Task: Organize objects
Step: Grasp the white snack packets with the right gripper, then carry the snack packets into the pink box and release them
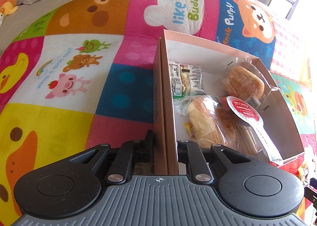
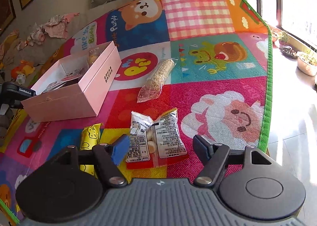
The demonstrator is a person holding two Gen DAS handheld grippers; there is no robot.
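Fingers of the left gripper [image 1: 165,146] pinch the near wall of the pink box [image 1: 164,107], one finger outside, one inside. Likely purpose: steady the box so it won't slide on the mat while the other hand loads it.

Already in the box, per left wrist view: a printed snack packet [image 1: 187,81] w/ label side up, a wrapped bread roll [image 1: 244,83] at the far right, another wrapped roll [image 1: 206,122] nearer, and a red-lidded cup [image 1: 245,111] resting against it. The box is roughly half full, w/ bare floor at the far end.

Right gripper [image 2: 160,150] is spread wide, holding nothing, blue pads either side of a white snack packet [image 2: 156,138] lying flat on the play mat [image 2: 218,27]. The wide spread suits the packet's width; prob. the next pick. It is crinkled in the middle, so a grip across the middle looks safest; thin film may slip.

Other loose items on the mat: a yellow wrapped bar [image 2: 89,142] just left of the left pad, and a long clear bag of grain-like bits [image 2: 158,75] farther out, between packet and box. Both still need boxing.

Box sits to the right gripper's left, near but not touching the loose items. Task seems partway done.
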